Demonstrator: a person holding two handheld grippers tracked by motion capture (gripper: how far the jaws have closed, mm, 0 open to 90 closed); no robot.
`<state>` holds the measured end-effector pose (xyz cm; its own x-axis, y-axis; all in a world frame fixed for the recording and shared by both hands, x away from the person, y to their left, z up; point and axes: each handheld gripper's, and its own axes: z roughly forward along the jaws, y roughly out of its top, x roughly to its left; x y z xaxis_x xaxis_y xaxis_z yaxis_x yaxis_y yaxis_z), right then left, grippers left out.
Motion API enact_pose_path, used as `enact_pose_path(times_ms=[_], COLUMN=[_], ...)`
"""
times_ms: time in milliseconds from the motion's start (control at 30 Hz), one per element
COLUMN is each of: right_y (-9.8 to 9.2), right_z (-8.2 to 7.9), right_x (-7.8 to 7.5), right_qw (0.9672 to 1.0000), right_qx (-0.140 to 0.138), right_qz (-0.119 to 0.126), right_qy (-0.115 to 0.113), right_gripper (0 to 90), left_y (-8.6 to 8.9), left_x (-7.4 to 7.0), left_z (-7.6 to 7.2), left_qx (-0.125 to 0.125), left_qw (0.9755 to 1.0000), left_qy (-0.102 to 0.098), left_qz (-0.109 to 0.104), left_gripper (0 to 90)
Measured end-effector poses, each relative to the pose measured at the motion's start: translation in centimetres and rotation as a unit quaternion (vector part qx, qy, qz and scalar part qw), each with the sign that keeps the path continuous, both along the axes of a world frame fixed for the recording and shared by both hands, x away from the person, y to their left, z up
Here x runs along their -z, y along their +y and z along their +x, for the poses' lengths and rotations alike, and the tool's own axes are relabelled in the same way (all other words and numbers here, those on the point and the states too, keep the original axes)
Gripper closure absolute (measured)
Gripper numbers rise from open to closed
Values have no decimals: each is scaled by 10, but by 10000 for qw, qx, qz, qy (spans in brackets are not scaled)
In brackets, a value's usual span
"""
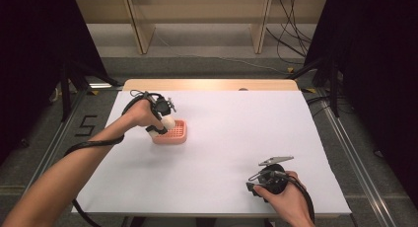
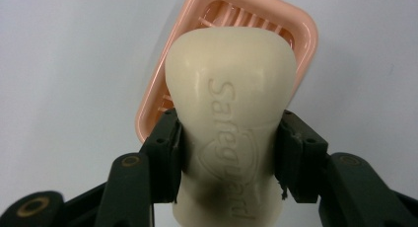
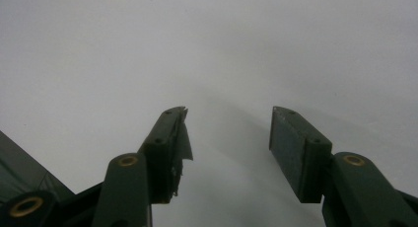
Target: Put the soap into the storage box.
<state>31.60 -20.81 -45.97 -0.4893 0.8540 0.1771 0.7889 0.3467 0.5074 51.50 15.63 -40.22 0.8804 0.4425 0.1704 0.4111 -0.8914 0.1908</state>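
Observation:
A cream bar of soap [image 2: 231, 123] with embossed lettering is clamped between the jaws of my left gripper [image 2: 229, 153]. The bar hangs just above a pink slatted soap dish [image 2: 305, 39], which sits on the white table. From above, the left gripper [image 1: 160, 119] holds the soap [image 1: 167, 123] at the left rim of the soap dish [image 1: 178, 133]. My right gripper [image 1: 256, 183] rests near the table's front right, held by a hand. In the right gripper view its jaws stand apart with nothing between them [image 3: 229, 138].
A white sheet [image 1: 236, 133] covers the table, with a wooden strip [image 1: 212, 85] at its far edge. Black cables trail from both grippers. Wooden shelving legs and loose cables lie on the floor beyond the table.

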Motion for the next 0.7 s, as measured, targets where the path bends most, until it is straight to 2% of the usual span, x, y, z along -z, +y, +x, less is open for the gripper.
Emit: enact_pose_path(times_ms=[700], right_y=[2], right_z=[0], right_x=[0], right_qw=[10000], right_qx=[1], right_qz=[5], right_qy=[-42], right_gripper=[485], left_y=[-8], left_x=[3], left_z=[5], left_qx=[58], left_qw=[10000], left_qy=[-32], left_qz=[-5], left_gripper=[492])
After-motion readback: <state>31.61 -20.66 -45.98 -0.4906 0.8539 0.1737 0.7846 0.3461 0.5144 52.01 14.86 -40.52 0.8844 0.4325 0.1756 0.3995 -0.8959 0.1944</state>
